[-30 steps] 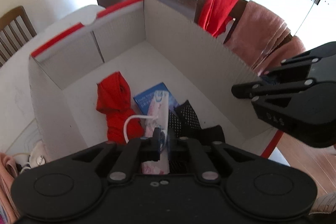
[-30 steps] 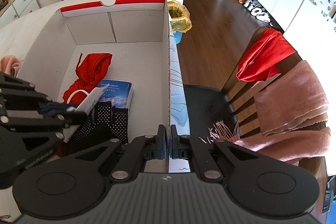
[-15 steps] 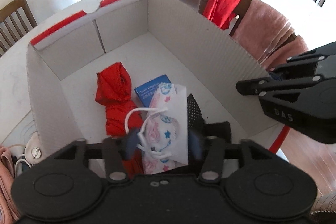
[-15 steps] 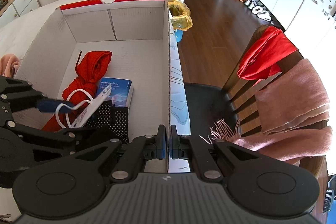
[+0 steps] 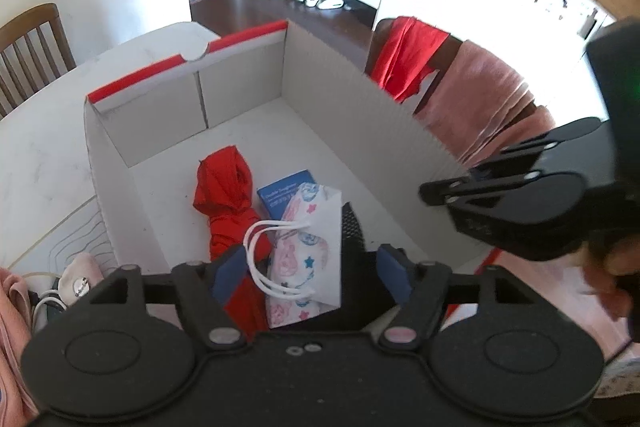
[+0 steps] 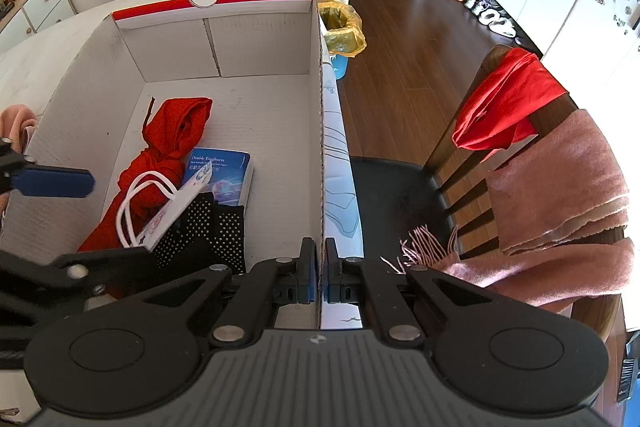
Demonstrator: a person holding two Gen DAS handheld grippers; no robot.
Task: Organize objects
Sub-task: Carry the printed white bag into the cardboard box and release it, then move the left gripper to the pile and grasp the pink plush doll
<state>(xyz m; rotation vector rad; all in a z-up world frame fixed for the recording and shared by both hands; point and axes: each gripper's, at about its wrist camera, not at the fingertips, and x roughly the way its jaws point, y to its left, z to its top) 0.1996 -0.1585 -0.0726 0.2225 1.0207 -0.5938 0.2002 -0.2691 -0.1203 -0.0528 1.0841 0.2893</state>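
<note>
Released, the paper gift bag (image 5: 310,247) now lies between opening left fingers (image 5: 230,275); right fingers (image 6: 308,267) clamp the corrugated box wall (image 6: 320,147).

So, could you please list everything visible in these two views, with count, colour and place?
cardboard box: one, white with red rim, on the table
red cloth: one, bundled, inside the box
blue booklet: one, inside the box beside the red cloth
gift bag: one, white with pink and blue print, resting on the box contents
dotted black fabric: one, near end of the box
chair: one, dark seat, right of the box, draped with red and pink cloths
bin: one, yellow liner, on the floor
left gripper: jaws opening, bag released
right gripper: jaws shut on the box wall
</note>
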